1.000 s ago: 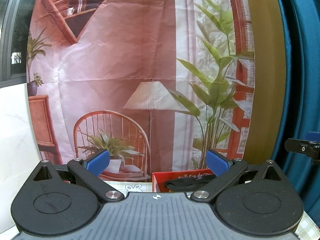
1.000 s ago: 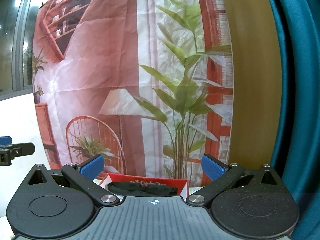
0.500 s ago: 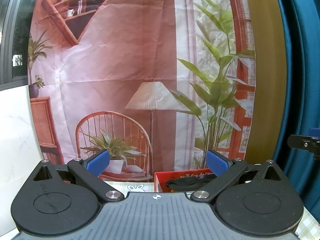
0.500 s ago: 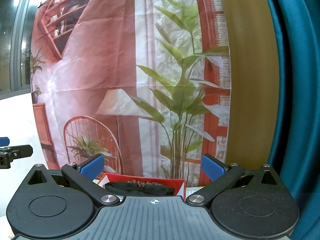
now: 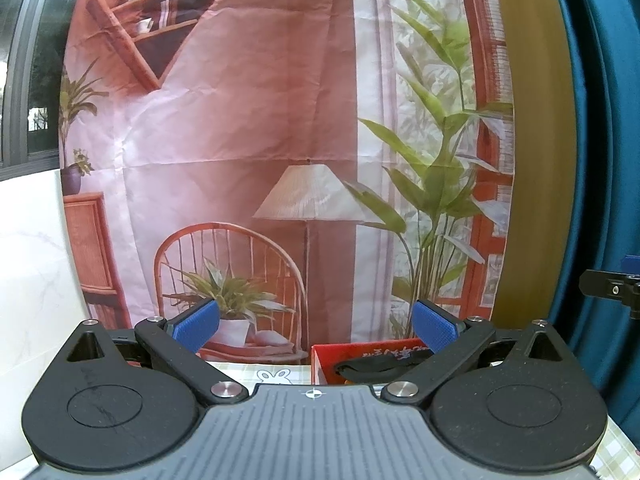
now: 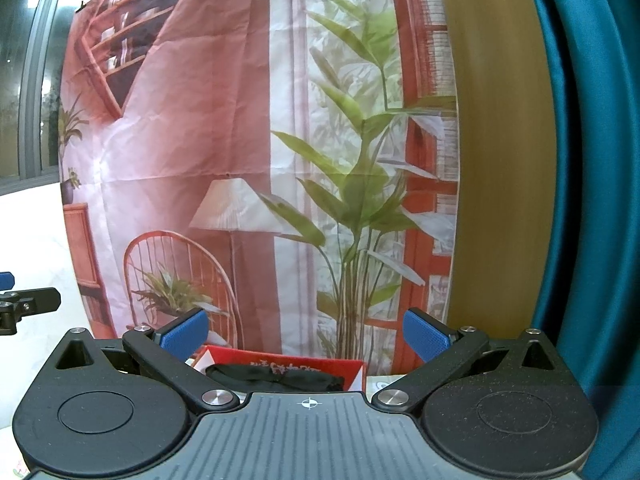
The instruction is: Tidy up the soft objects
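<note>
**Both tongs drifting, box half hidden**

Since a second ago I have tipped both tongs a little: in my left view the printed backdrop (image 5: 248, 128) has slid right and the table edge has sunk lower, and my other tong now shows farther toward the right border. My left gripper (image 5: 316, 322) is spread wide with nothing between its blue pads (image 5: 196, 322). My right gripper (image 6: 306, 334) is likewise released and bare.

The red box (image 6: 320, 362) sits on the table just ahead of both, against the backdrop, with a dark soft object (image 6: 276, 376) lying in it (a black cloth or strap; I cannot tell which). My own tong bodies cut off the box's lower half, and the white print on its inner wall is too small to read. The checked tablecloth (image 5: 276, 376) shows only in slivers.
</note>
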Demonstrator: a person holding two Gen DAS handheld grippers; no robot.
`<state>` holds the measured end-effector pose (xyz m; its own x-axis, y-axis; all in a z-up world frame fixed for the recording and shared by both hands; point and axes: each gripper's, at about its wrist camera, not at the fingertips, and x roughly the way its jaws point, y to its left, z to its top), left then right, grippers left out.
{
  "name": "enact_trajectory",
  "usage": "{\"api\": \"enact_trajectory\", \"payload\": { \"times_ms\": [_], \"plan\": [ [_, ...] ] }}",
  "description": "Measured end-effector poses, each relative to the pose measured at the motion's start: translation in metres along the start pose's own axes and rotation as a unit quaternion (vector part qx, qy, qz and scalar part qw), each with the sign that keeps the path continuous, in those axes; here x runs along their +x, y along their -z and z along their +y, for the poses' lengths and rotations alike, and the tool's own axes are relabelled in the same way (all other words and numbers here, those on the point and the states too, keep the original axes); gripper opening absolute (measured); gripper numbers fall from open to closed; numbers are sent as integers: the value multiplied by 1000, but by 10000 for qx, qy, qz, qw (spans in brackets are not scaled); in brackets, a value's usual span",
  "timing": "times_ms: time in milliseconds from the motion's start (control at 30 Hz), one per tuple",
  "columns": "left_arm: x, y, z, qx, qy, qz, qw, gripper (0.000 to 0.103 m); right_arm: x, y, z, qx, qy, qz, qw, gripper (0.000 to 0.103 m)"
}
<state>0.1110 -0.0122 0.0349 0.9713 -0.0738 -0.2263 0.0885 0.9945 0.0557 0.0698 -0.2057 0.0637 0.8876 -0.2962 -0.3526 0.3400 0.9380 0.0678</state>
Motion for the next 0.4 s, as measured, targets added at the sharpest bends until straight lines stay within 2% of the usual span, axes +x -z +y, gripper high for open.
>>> {"api": "enact_trajectory", "payload": {
  "times_ms": [400],
  "plan": [
    [-2, 1, -3, 97, 28, -25, 9999, 103, 1, -2, 0, -14, -10, 14, 10000, 103]
  ]
}}
